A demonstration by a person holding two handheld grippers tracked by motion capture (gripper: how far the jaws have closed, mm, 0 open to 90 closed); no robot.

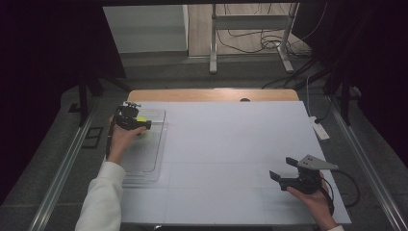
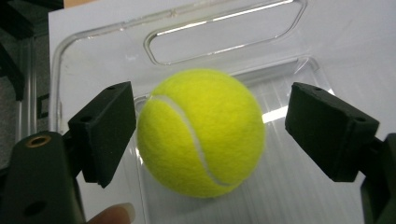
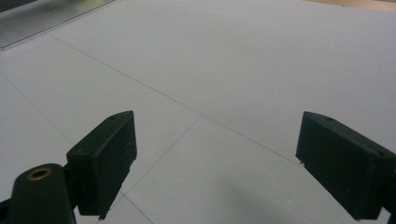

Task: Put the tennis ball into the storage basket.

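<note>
A yellow-green tennis ball (image 2: 201,133) rests in a clear plastic tray (image 2: 224,32) at the table's left side. My left gripper (image 2: 205,135) is open around the ball: its left pad (image 2: 109,126) is at the ball's side, and its right pad (image 2: 327,130) stands a little off it. In the high view the left gripper (image 1: 143,121) sits over the tray's far end (image 1: 156,113), with the ball (image 1: 142,119) at its jaws. My right gripper (image 1: 280,167) hovers open near the table's front right with nothing between its pads (image 3: 105,154).
White sheet (image 1: 231,154) covers the table; thin grid lines (image 3: 187,128) cross it. A wooden edge (image 1: 211,94) shows at the back. A white power strip (image 1: 320,130) lies off the right edge. A metal stand and cables (image 1: 250,38) are on the floor beyond.
</note>
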